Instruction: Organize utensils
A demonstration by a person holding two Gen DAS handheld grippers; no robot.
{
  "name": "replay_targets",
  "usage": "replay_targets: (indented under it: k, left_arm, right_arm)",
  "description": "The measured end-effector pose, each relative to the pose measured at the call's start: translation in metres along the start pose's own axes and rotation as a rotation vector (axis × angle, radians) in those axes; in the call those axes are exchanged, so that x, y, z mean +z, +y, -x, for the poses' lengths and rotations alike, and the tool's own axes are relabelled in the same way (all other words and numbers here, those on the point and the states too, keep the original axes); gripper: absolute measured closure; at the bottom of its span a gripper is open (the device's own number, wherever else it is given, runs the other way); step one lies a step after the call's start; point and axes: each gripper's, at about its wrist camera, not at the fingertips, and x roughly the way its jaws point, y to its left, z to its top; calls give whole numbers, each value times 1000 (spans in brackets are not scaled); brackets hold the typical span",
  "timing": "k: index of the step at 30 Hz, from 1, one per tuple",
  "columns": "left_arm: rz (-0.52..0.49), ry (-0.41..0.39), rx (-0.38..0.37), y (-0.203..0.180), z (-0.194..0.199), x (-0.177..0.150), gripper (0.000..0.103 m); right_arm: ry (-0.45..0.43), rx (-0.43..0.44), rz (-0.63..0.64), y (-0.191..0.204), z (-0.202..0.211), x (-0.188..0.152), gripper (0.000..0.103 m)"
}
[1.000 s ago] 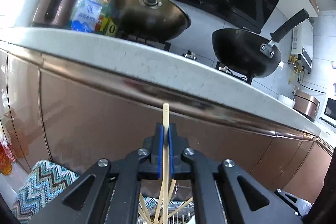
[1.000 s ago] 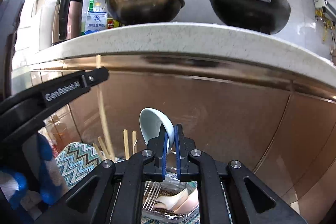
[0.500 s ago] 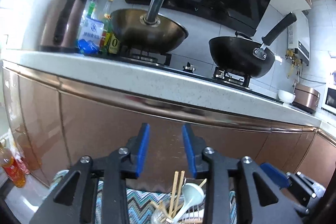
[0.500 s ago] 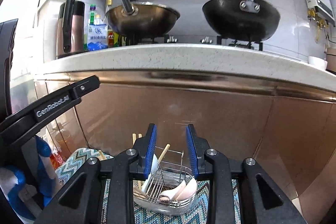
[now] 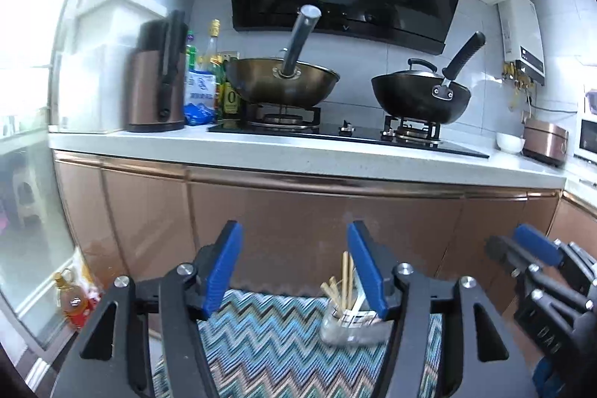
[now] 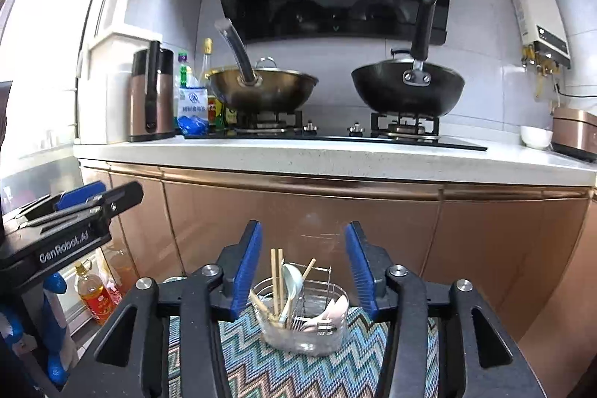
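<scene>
A clear utensil holder (image 6: 304, 317) with a wire divider stands on a zigzag mat (image 6: 298, 372). It holds wooden chopsticks (image 6: 276, 280), a pale blue spoon (image 6: 291, 282) and white spoons (image 6: 328, 314). My right gripper (image 6: 303, 271) is open and empty, raised above and in front of the holder. My left gripper (image 5: 294, 271) is open and empty; the holder (image 5: 349, 323) shows low between its fingers, partly behind the right finger. Each gripper shows in the other's view, the left one (image 6: 80, 206) at left and the right one (image 5: 530, 250) at right.
Copper cabinet fronts (image 6: 335, 222) rise close behind the mat under a white counter (image 6: 335, 155). On the counter stand two woks (image 6: 261, 88) on a stove, a thermos (image 6: 151, 96) and bottles. An oil bottle (image 6: 93, 297) stands on the floor at left.
Both grippers opened and let go, the left of a chopstick and the right of the pale blue spoon, which now stand in the holder. Both pulled back and up.
</scene>
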Motion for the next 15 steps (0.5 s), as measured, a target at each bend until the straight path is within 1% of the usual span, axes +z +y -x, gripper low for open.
replay_targets:
  k: [3, 5, 7, 9, 14, 15]
  left_arm:
    - [-32, -14, 26, 6, 28, -7, 41]
    - [-54, -15, 37, 10, 45, -13, 39]
    - [-65, -19, 54, 15, 62, -18, 38]
    - [-71, -22, 70, 20, 75, -21, 38]
    - [-85, -23, 112, 29, 98, -27, 36]
    - [-93, -28, 120, 30, 103, -29, 36]
  right_arm:
    - [-12, -16, -5, 5, 27, -4, 47]
    - [-9, -33, -5, 7, 42, -7, 41]
    - [-14, -56, -17, 8, 58, -12, 37]
    - [-17, -68, -29, 7, 69, -15, 31]
    - [-31, -123, -11, 9, 96, -21, 11]
    - [-37, -133, -5, 10, 100, -22, 9]
